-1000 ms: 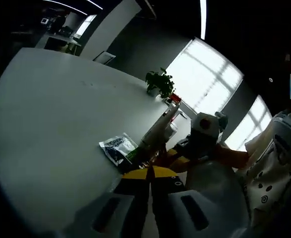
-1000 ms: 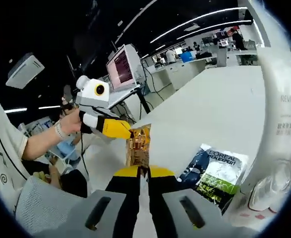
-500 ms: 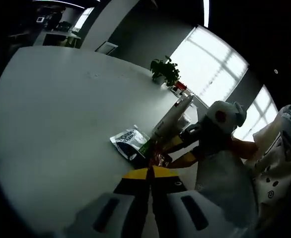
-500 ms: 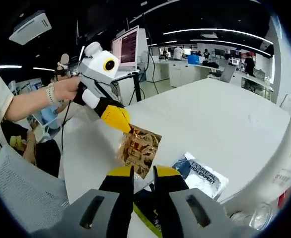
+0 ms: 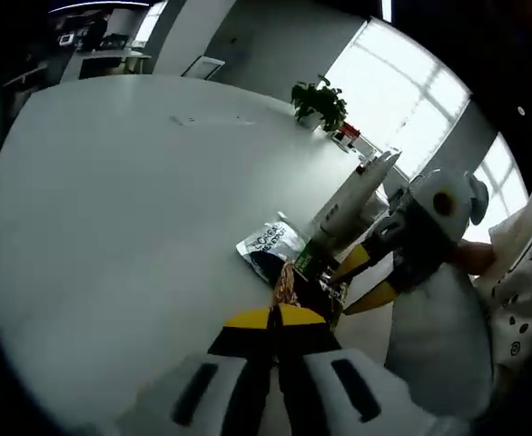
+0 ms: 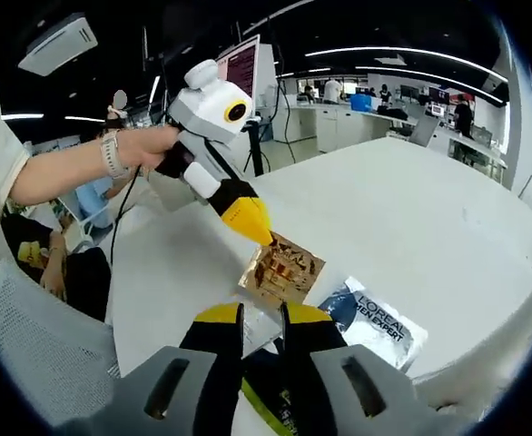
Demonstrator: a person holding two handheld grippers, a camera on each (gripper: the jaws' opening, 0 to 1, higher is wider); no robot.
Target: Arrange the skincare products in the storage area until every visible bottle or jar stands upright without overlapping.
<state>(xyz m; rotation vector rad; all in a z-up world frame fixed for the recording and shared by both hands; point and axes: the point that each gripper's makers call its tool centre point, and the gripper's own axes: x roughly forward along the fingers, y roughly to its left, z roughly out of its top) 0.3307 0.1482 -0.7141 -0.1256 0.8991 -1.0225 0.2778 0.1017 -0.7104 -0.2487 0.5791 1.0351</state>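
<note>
On white table (image 6: 411, 218), crinkled brown-gold sachet (image 6: 282, 271), seemingly flat

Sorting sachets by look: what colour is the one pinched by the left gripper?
Golden-brown, patterned sachet, pinched by the left gripper; clearest in the right gripper view.

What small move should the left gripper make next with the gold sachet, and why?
Probably set the gold sachet down on bare white table. The left gripper pinches its corner, and it hangs partly over the L'Oreal sachet.
</note>
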